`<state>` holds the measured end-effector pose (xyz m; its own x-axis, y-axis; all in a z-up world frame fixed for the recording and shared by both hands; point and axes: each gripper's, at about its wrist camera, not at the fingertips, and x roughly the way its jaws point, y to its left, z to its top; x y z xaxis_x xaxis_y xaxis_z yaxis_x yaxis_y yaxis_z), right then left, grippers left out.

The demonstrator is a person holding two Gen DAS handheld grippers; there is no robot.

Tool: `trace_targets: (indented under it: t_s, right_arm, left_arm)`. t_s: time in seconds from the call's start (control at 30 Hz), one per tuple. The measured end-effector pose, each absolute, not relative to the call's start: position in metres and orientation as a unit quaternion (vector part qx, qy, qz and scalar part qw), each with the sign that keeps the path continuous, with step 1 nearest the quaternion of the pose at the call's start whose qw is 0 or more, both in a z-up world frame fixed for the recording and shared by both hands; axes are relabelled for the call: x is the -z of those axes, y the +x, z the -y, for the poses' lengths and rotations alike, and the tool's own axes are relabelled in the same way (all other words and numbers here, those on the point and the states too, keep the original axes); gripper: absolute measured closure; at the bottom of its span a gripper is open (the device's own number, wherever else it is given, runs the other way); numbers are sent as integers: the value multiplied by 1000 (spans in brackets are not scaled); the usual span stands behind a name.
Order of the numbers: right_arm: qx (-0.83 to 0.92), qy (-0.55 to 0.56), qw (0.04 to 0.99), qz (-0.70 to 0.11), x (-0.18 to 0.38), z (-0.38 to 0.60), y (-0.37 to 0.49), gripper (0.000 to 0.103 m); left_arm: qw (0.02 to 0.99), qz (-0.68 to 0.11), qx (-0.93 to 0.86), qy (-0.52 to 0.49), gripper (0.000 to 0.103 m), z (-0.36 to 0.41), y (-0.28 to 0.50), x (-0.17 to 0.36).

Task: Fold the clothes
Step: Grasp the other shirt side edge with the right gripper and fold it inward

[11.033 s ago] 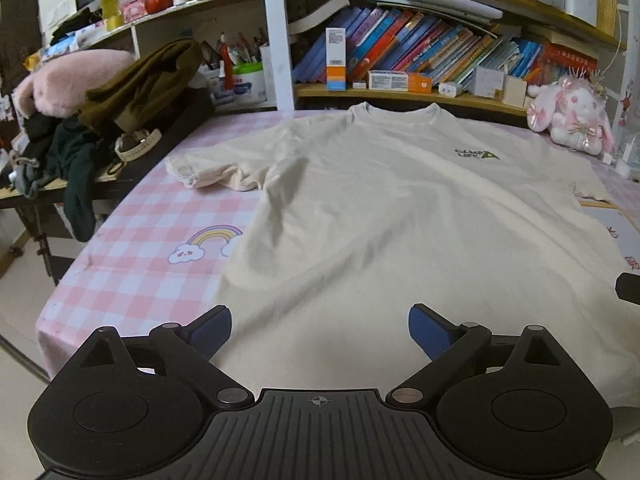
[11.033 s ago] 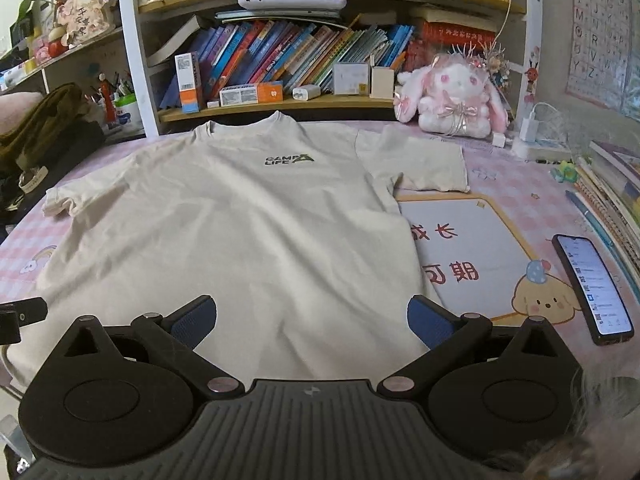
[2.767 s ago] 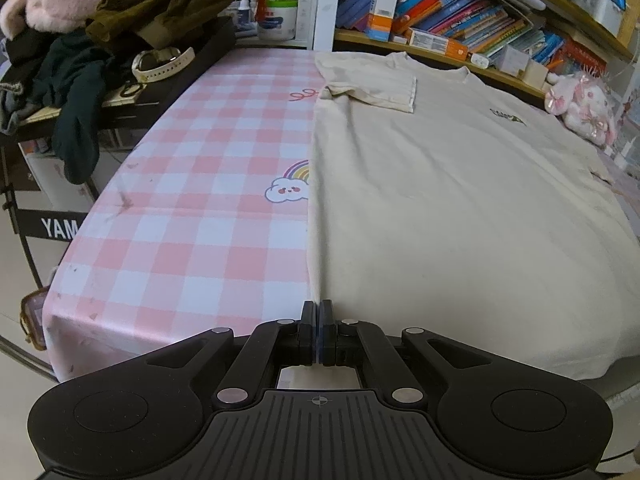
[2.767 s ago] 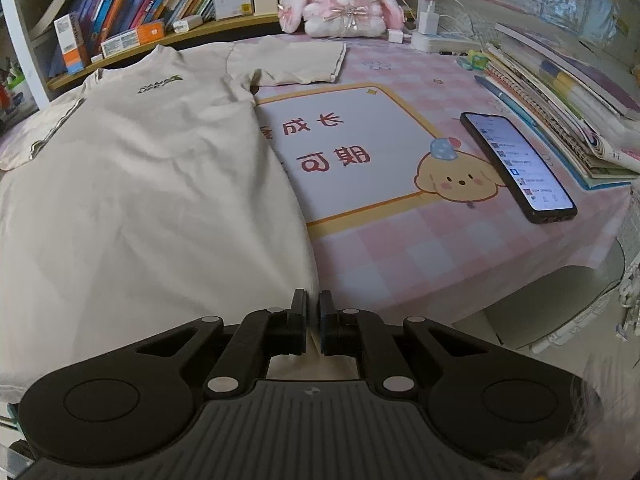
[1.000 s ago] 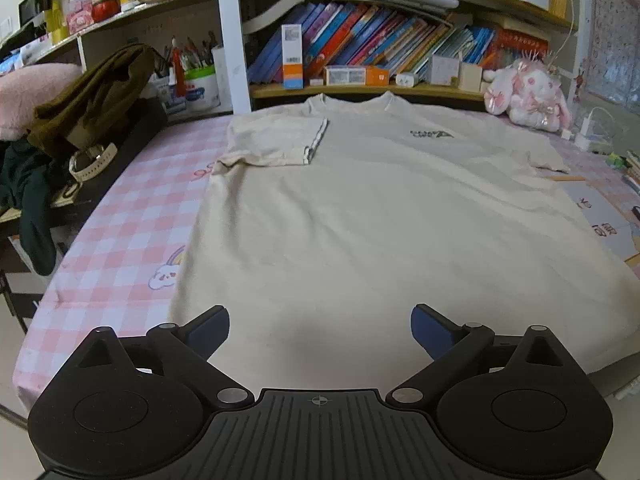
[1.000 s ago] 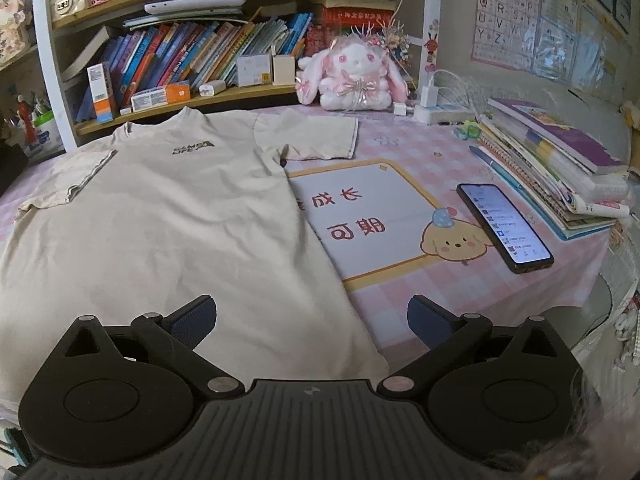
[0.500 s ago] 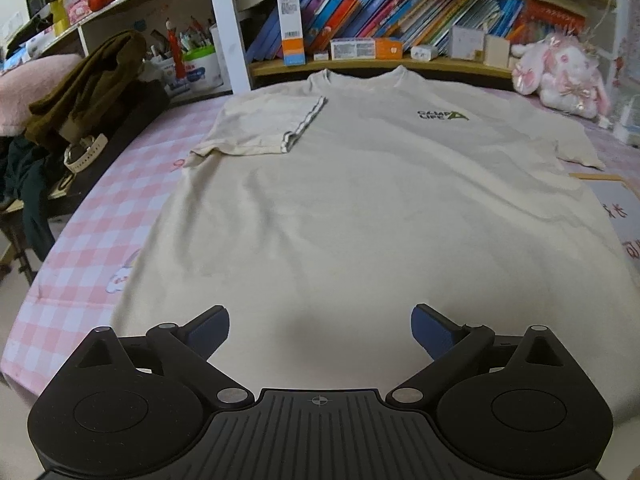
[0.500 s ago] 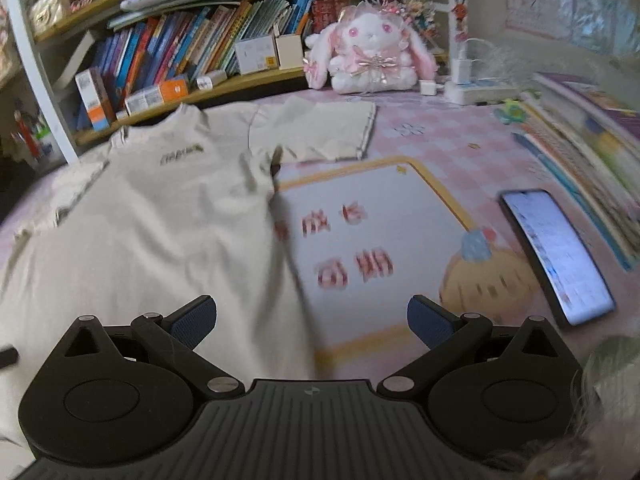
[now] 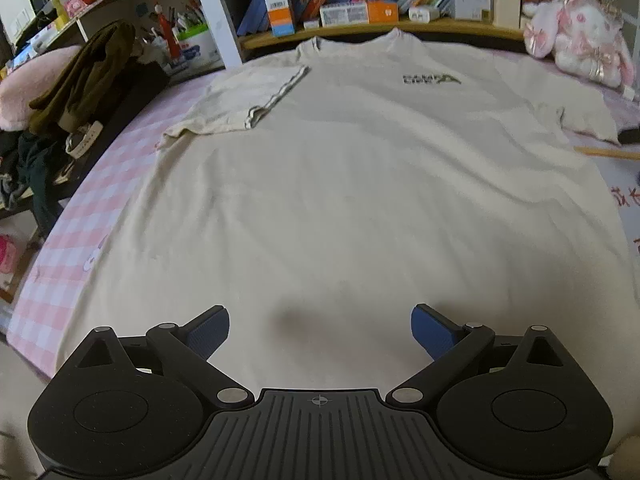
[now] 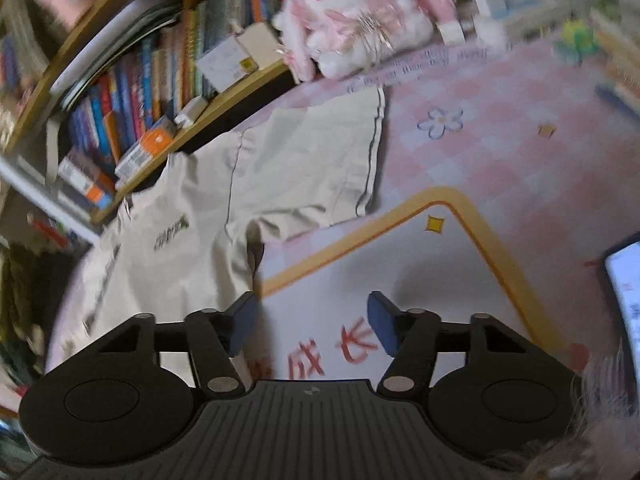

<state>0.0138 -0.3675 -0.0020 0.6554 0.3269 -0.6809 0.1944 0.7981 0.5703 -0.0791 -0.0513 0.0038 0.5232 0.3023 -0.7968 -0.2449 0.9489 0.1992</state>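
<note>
One beige t-shirt [image 9: 340, 184] lies flat, chest up, on the pink checked surface [image 9: 72, 240], its 10 o'clock sleeve [image 9: 240, 100] tucked inward. Left tool [image 9: 320, 330] hovers spread over the hem; right tool [image 10: 312, 322], fingers apart, seems to be aiming for the outstretched sleeve [image 10: 320, 160].

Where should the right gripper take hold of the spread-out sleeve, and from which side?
Grip the sleeve at its hemmed outer edge, coming from the right over the bare tablecloth. That edge lies flat and free, so the open right gripper could probably fold it inward across the T-shirt.
</note>
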Motion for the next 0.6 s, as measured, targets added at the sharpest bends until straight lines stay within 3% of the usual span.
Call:
trace_targets:
  t_s: [0.2, 0.43, 0.6]
  right_arm:
    - [-44, 426, 806, -409, 22, 388, 44, 51]
    - [-18, 472, 794, -382, 30, 404, 65, 60]
    - [1, 472, 796, -379, 34, 405, 66, 77]
  left_arm:
    - [858, -482, -174, 40, 4, 63, -74, -2]
    - [846, -497, -184, 50, 4, 66, -69, -1]
    - [843, -503, -182, 57, 4, 71, -68, 0]
